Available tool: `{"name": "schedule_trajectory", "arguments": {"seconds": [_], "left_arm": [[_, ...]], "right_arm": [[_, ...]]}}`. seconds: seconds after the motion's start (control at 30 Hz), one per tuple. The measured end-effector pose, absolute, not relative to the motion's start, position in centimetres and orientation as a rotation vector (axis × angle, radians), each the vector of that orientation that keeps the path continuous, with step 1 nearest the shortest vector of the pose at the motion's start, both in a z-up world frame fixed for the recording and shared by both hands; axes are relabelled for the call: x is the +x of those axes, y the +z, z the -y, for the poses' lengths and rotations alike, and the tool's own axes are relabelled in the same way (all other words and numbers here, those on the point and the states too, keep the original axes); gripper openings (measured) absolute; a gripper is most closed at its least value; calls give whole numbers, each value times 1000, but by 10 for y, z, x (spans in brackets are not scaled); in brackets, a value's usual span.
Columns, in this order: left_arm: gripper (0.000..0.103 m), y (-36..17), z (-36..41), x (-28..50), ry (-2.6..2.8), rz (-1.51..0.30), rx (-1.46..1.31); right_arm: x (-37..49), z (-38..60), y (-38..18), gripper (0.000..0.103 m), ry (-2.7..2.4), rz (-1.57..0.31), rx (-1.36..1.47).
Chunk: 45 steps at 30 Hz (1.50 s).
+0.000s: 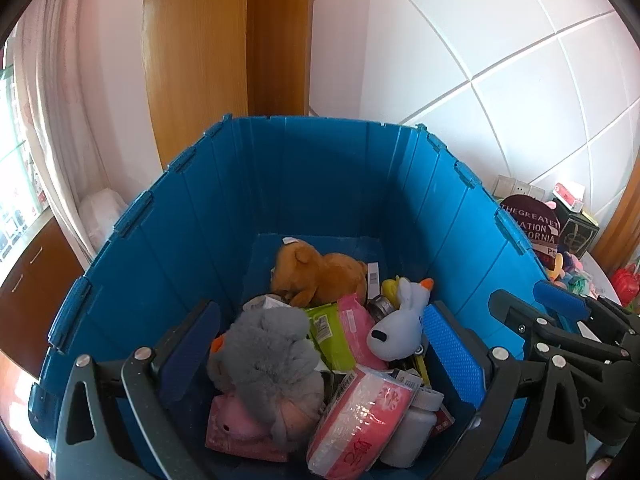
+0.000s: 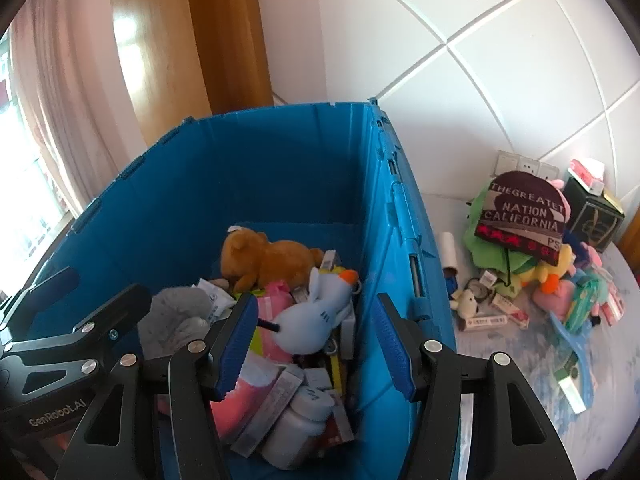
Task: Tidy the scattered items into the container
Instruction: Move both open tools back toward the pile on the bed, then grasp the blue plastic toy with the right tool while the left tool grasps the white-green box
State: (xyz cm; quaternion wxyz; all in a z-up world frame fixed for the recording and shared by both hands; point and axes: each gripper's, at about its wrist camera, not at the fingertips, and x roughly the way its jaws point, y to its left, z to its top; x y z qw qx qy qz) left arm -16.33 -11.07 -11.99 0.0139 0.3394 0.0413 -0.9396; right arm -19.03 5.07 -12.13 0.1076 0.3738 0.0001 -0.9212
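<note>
Two handheld grippers: the left gripper [image 1: 320, 348] and right gripper [image 2: 314, 344] share black angular frames with triangular cut-outs, round silver screws and blue, finely ribbed finger pads [image 2: 390, 344]. White lettering on one black housing reads "GenRobot.AI".

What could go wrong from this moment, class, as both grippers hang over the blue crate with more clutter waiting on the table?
1. The right gripper straddles the blue crate's side wall, so moving sideways might knock it.
2. The white goose toy lies loosely atop the heap; the open left gripper could snag it when lifting away.
3. The dark beanie tops an untidy pile; pulling it might scatter the small boxes beneath.
</note>
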Motion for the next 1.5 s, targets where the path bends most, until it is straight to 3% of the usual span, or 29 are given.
{"name": "schedule_trajectory", "arguments": {"seconds": [0.37,0.57,0.7,0.8,0.93,1.13,1.27,1.33,1.5], "left_arm": [[103,-91,88,-123,-2957,-151,880],[103,-51,20,-82,-3068,-171,651],[103,-44,-46,-71,-3109,-171,649],[103,-55,-108,-71,-3171,-186,731],[103,-84,-203,-79,-3212,-181,905],[103,-146,-318,-84,-3147,-66,1099],[103,-180,-356,-91,-3063,-64,1214],[103,-197,-370,-95,-3036,-28,1281],[102,-226,-383,-113,-3009,-4,1308]], "right_arm": [[-139,-83,-84,66,-2743,47,785],[-98,-164,-48,67,-2851,147,595],[-76,-248,-47,67,-2929,173,568],[-63,-323,-58,66,-2983,213,617],[-52,-425,-88,56,-3027,231,739],[-48,-541,-146,56,-3019,256,1016],[-50,-582,-185,52,-2944,303,1151],[-54,-595,-199,38,-2915,352,1197],[-73,-614,-232,35,-2866,340,1333]]}}
